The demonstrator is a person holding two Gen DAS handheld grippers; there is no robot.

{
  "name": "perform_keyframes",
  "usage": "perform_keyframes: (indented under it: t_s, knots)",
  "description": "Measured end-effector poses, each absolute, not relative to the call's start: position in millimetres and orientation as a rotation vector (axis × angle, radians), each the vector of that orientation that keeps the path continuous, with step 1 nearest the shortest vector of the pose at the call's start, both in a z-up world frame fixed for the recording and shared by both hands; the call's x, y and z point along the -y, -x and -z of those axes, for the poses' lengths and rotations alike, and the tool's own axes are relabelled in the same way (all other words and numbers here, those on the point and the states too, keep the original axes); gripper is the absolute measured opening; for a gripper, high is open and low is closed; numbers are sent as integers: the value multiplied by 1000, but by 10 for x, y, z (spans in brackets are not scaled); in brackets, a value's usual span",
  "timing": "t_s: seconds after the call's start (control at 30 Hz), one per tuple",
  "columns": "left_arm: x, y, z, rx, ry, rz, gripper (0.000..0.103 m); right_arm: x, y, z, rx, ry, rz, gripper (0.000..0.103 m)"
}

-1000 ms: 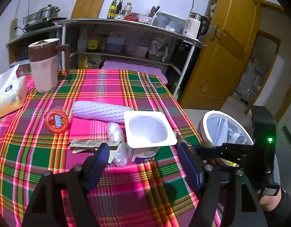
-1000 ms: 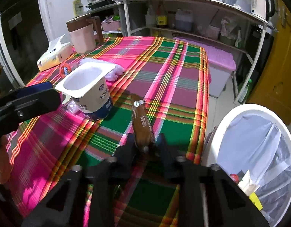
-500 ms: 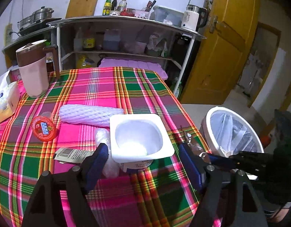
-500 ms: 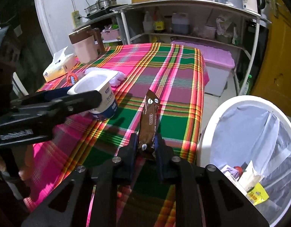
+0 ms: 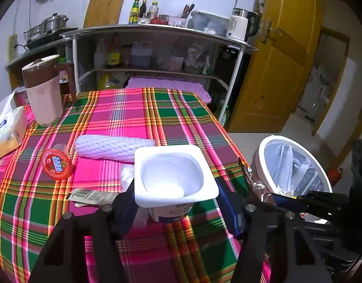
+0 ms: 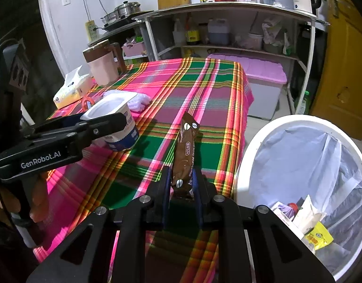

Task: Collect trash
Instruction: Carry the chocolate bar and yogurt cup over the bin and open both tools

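Left gripper [image 5: 176,208]: jaws closing either side of the yogurt cup [image 5: 174,179] on the worktop [image 5: 138,118]
Right gripper [image 6: 182,189]: jaws clamped on coffee sachet [image 6: 184,158] — long axis upright; bin [image 6: 247,165] just to its right

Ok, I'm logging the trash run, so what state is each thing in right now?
Left gripper: jaws closing around the yogurt cup, not yet pressing.
Right gripper: shut on the coffee packet.
Yogurt cup: upright on the tablecloth, lid off.
Coffee packet: held above the table.
Trash bin: open, lined, partly filled.
Jelly cup: sealed, tipped.
Pitcher: upright, lid on.
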State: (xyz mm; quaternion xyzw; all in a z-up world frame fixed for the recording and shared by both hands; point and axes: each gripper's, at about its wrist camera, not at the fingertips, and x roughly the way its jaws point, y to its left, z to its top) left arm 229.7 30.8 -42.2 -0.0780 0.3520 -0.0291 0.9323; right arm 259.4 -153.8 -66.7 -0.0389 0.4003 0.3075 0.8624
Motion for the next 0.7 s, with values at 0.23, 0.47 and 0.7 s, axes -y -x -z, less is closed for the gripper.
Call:
perform_keyframes:
  t_s: [0.23,0.47,0.7]
  knots:
    - [-279,-2075,285,-681,158,87,62,1606,-2491,565,-815,69,-640,19]
    - [-206,-1854,194,-667,154,113,62,1694,-2334,453,-790,48,-628,19]
    - [-84,-1687,145,-667,143,138,62,1784,-2196,350,-767,29,-618,19]
